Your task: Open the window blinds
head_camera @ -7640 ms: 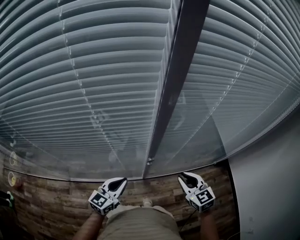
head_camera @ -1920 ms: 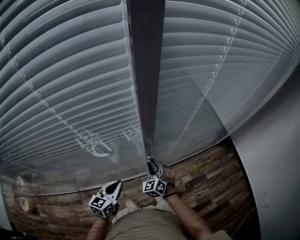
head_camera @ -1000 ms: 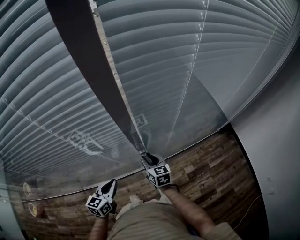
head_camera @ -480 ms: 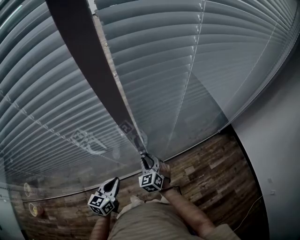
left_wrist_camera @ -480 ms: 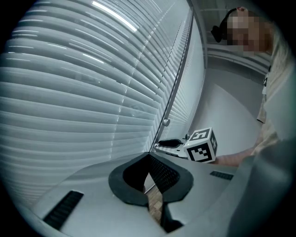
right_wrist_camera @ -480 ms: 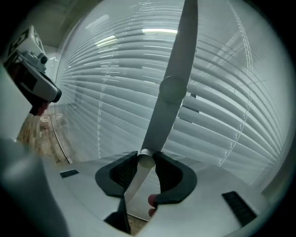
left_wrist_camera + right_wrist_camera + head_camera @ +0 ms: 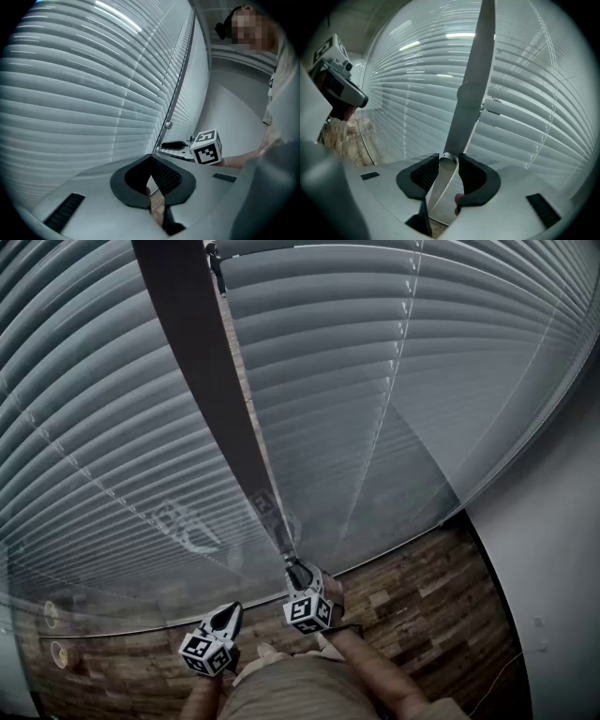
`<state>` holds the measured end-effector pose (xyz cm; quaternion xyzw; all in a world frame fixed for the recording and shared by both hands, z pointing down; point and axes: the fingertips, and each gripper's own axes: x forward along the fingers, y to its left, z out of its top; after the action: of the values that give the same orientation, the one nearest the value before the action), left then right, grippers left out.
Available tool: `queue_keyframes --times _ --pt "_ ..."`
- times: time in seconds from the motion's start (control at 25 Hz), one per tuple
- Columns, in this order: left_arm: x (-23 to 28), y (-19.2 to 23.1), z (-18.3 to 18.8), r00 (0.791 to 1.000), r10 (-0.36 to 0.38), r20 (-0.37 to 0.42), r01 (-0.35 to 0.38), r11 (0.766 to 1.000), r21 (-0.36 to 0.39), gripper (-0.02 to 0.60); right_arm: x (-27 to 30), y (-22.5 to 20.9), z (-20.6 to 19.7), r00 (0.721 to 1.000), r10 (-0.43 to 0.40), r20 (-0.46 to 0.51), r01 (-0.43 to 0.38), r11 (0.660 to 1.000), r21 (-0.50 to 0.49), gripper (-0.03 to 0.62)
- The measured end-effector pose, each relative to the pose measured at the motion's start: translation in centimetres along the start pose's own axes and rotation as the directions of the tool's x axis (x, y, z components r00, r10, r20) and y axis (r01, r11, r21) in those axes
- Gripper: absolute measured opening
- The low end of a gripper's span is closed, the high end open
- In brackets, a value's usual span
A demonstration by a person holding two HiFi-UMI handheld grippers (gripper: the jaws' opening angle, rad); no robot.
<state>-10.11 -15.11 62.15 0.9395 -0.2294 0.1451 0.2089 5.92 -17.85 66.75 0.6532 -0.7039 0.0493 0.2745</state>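
Window blinds [image 7: 394, 362] cover the window ahead of the person. They hang as two panels of pale grey horizontal slats, one on each side of a dark upright frame member [image 7: 192, 381]. The slats overlap edge to edge, and nothing can be seen through them. Thin ladder cords [image 7: 401, 343] run down the face of the right-hand panel.

A slim tilt wand [image 7: 479, 51] hangs from the top of the right-hand panel, just beside the frame member. A thicker collar [image 7: 469, 96] sits partway along its length. The lower end of the wand reaches the right gripper [image 7: 297, 570].

Right gripper: clamped on the wand. In the right gripper view the rod stands between the two black pads [image 7: 423, 176], and both pads bear against it. The gripper points toward the blinds and slightly downward. Its marker cube [image 7: 307, 612] faces the head camera.

Left gripper [image 7: 229, 611]: jaws brought together, nothing between them. It is held lower than the right gripper and to its left, apart from the slats and from the wand. It also points toward the blinds.

Below the panels lies a floor of wood-pattern planks [image 7: 412, 596]. A plain grey wall [image 7: 553, 549] borders the right-hand panel. The person's forearms and beige clothing [image 7: 291, 690] show at the bottom edge of the head view.
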Motion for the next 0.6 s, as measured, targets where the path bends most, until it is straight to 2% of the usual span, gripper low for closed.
queue_keyframes --times 0.32,0.48,0.6 --pt "-0.7 -0.8 -0.9 0.999 0.019 0.034 -0.018 0.999 -0.047 0.006 -1.7 1.0 -0.4 0.994 0.091 0.058 -0.095 0.992 0.082 0.130" --pt "-0.8 -1.6 -1.4 0.999 0.028 0.037 -0.026 0.998 -0.060 0.006 -2.2 1.6 -1.3 0.989 0.137 0.060 -0.141 0.988 0.062 0.130" --pt "0.2 -1.3 -2.2 0.998 0.063 0.031 -0.060 0.994 -0.096 0.006 -1.3 1.2 -2.2 0.985 0.163 0.054 -0.166 0.984 0.059 0.130"
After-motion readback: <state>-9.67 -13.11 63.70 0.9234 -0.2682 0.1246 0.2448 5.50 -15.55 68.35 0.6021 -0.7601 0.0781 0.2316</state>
